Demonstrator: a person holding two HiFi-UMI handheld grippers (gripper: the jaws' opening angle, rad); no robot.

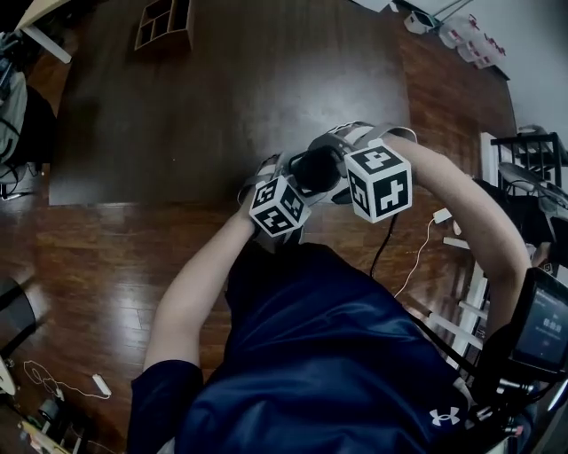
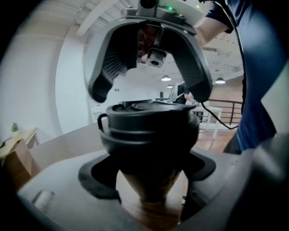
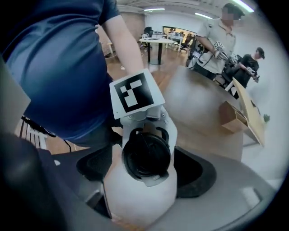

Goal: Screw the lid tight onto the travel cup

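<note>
The travel cup (image 1: 315, 168) hangs in the air between both grippers, in front of the person's chest. In the left gripper view its black lid (image 2: 149, 119) sits on top of the tapered tan body (image 2: 151, 185). My left gripper (image 2: 151, 173) is shut on the cup just under the lid. My right gripper (image 2: 150, 94) faces the lid's top. Its jaws stand spread wider than the lid, and its ribbed pads (image 2: 115, 58) are off it. In the right gripper view the lid (image 3: 146, 155) shows end-on between my open right gripper (image 3: 144, 173), with the left gripper's marker cube (image 3: 135, 94) behind it.
A dark table (image 1: 222, 97) lies ahead with a wooden compartment box (image 1: 162, 22) at its far edge. Cables (image 1: 417, 257) run over the wood floor at the right, beside a white rack (image 1: 470, 301). Two people (image 3: 216, 40) stand far off beyond a cardboard box (image 3: 232, 115).
</note>
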